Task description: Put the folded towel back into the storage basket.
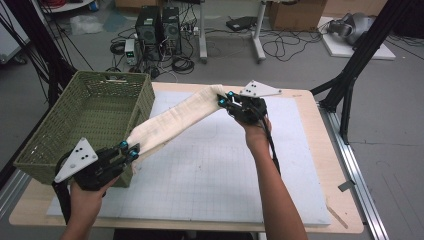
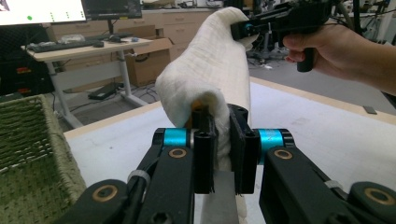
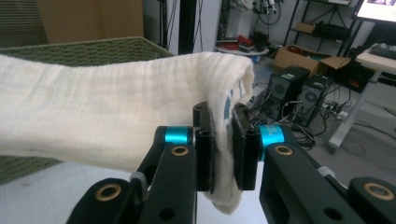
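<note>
My jaws are clamped on the end of a cream towel [image 3: 107,126], its folded edge pinched between them with a little tail hanging below. The cloth stretches off to my left, lifted above the white counter [image 3: 28,196]. Behind it stands a green woven basket [image 3: 93,50]. Farther right, computer towers [image 3: 299,95] sit on the floor among cables.
</note>
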The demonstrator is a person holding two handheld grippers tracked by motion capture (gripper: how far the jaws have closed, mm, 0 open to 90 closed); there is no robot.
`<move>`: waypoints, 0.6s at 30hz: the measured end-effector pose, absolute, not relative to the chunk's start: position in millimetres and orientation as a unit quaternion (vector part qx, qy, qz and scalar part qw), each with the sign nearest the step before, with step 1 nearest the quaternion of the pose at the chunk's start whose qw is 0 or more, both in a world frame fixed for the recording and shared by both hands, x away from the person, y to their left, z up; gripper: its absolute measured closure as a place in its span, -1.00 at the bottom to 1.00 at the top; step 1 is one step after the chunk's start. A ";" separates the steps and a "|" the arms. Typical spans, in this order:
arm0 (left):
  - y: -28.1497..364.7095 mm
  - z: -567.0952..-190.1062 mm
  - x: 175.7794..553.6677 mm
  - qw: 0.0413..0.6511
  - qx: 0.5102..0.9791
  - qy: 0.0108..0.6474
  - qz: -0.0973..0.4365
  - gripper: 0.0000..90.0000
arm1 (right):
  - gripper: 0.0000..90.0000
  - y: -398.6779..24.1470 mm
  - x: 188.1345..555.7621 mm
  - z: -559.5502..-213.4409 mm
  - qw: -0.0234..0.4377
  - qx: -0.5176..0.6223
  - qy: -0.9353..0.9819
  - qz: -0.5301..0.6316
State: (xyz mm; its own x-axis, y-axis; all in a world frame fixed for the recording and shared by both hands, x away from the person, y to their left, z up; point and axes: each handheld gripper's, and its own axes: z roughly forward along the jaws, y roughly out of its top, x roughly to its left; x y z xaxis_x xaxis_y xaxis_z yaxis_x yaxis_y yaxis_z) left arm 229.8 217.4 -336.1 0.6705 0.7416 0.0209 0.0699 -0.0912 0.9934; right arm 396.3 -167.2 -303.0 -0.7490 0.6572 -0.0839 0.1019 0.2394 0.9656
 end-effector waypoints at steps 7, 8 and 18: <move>223.9 -332.6 227.6 0.601 0.680 0.300 0.293 0.81 | 0.82 -146.2 410.8 -287.8 0.250 0.246 0.750 0.561; 223.9 -332.6 227.6 0.601 0.680 0.300 0.293 0.82 | 0.82 -142.8 412.9 -286.2 0.249 0.246 0.749 0.562; 238.4 -329.6 223.9 0.600 0.669 0.314 0.307 0.82 | 0.82 -106.7 430.3 -275.2 0.248 0.237 0.751 0.564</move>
